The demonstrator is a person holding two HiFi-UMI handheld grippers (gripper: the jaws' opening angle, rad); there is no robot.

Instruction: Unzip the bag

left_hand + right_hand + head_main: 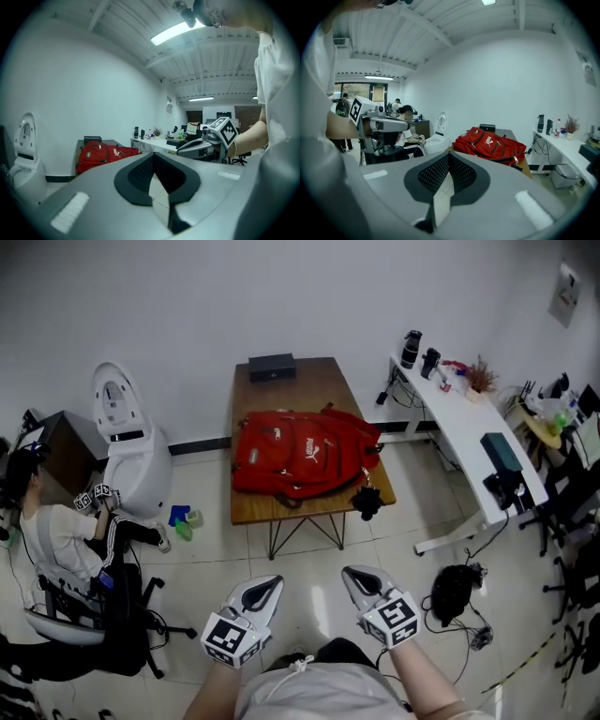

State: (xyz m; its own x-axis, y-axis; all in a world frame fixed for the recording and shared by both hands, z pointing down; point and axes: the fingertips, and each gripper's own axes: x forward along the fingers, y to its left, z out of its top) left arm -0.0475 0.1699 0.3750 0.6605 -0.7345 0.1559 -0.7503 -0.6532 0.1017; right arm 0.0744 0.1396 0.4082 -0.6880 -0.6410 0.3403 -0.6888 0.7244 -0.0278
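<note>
My left hand-held gripper (265, 587) and right hand-held gripper (357, 577) are both clenched on nothing, low over open floor. Ahead and well apart from them, the red bag (302, 453) lies on the bench (291, 390), reaching its front edge. Tugging the zip unbraced could drag it off. The approach is free; a white desk (459, 427) crowds the right.

My red bag (302, 451), with white print, lies on the brown table (281, 395); the box (272, 367) at the table's far end is black. The desk (459, 427) right of the table is white. My left gripper (265, 585) and right gripper (356, 575) are grey, with black dimpled pads (138, 174) and black-and-white marker cubes (230, 638).
</note>
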